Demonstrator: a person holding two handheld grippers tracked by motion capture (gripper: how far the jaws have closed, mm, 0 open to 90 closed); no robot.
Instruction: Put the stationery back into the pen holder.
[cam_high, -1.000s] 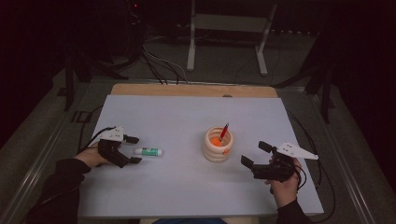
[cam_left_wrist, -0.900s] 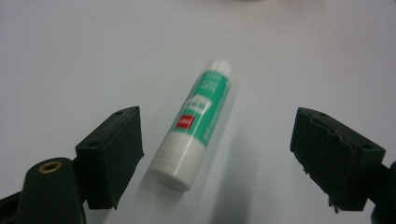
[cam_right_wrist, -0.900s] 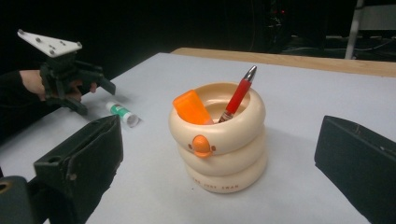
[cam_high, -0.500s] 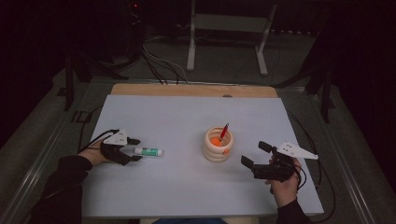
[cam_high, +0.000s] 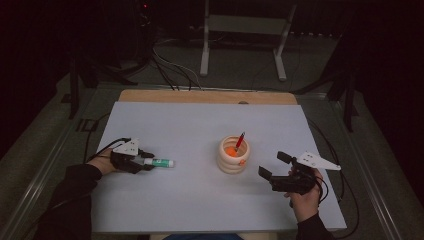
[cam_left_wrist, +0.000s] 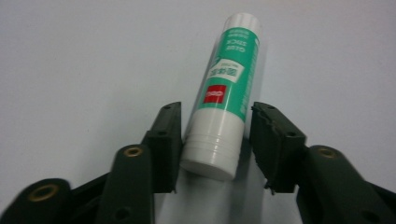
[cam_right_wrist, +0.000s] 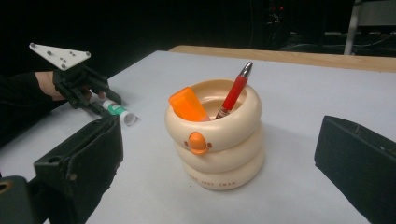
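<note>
Closing my left hand-held gripper (cam_left_wrist: 217, 140) on glue stick (cam_left_wrist: 224, 98); jaws just narrowing, straddling cap end, not yet clamped, axis pointing fwd; right (cam_high: 275, 167) open

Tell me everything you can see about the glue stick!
The glue stick is a round tube, plastic by the look of it, with a green label, a small red patch and white ends. Its cap is on. It lies flat on the pale table, at its left side. The left tool has just been closing around its capped end; one jaw looks to be touching it, the other has a small gap.
</note>
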